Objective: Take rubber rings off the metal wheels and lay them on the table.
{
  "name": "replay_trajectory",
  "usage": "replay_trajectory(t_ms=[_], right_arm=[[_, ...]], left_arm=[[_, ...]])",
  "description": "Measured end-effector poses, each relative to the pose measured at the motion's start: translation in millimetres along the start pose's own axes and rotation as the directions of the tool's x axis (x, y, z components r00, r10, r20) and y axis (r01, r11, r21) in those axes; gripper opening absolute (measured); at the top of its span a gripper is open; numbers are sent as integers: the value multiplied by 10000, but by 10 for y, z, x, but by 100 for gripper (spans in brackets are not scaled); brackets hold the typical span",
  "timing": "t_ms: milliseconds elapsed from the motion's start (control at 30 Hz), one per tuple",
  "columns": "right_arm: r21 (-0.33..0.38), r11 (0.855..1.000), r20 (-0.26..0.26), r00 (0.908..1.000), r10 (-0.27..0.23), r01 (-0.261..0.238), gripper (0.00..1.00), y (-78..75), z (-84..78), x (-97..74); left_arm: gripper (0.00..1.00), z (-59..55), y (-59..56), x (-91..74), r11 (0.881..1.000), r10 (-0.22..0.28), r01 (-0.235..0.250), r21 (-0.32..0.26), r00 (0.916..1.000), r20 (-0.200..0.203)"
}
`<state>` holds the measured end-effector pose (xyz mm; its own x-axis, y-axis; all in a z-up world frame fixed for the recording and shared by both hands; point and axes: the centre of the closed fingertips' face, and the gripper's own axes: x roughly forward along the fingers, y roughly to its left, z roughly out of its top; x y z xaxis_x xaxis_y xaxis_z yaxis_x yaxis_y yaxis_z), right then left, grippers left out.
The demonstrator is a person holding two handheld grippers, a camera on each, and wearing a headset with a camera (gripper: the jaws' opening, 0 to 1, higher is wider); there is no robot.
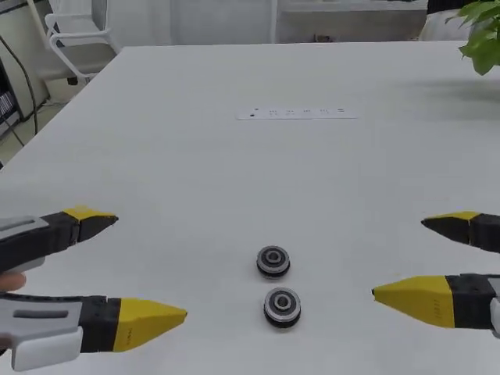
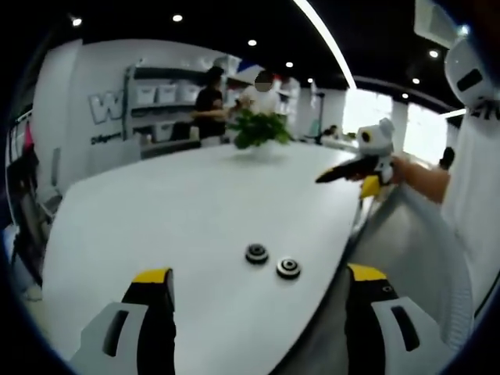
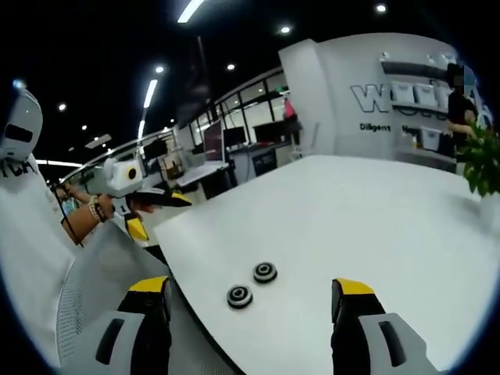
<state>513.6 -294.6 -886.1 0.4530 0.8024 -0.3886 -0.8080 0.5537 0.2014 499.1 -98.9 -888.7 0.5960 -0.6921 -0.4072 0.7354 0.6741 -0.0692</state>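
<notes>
- The white table (image 1: 234, 156) spreads beneath both grippers and runs far out ahead of their jaws.
- A white chair (image 1: 74, 35) stands off the table's far corner, well beyond the left gripper (image 1: 151, 267).
- In the head view the left gripper reaches in from the left near the table's near edge. Its yellow-tipped jaws stand wide apart with nothing between them.
- The right gripper (image 1: 397, 258) faces it from the opposite side, jaws likewise spread wide and empty. The two grippers are well apart.
- A green plant (image 1: 484, 35) sits far ahead of the right gripper, by the table's far side.
- A pale strip (image 1: 297, 114) with small markings lies flat on the tabletop, well ahead of both grippers.
- The far wheel (image 1: 273, 262) and the near wheel (image 1: 282, 306), both metal, lie flat on the table between the two grippers and touch neither. They sit just beside each other, with a small gap. In each gripper view they lie ahead of the open jaws, roughly centred.
- A dark rubber ring (image 1: 273, 274) bands the far wheel's rim, and the near wheel shows the same dark band. Finer detail is too small to tell.
</notes>
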Motion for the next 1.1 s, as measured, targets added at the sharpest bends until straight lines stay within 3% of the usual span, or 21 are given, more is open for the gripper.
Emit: replay_trajectory(t_ms=[433, 833, 967, 1100], right_arm=[[-1281, 9911, 375, 9984, 413, -362, 83, 7, 515, 230], [-1834, 9776, -132, 9946, 1028, -1035, 80, -65, 605, 568], [-1880, 9740, -120, 9919, 1267, -1267, 80, -66, 610, 670], [-1747, 9731, 4, 9883, 1526, -1502, 79, -45, 570, 725]], left_arm=[[89, 504, 17, 197, 9909, -451, 346, 1297, 9959, 789], [81, 716, 12, 542, 9723, -1273, 1082, 2071, 9886, 810], [80, 803, -4, 678, 9676, -1503, 1267, 2184, 9841, 950], [79, 810, -31, 803, 9647, -1656, 1393, 2234, 9808, 1033]])
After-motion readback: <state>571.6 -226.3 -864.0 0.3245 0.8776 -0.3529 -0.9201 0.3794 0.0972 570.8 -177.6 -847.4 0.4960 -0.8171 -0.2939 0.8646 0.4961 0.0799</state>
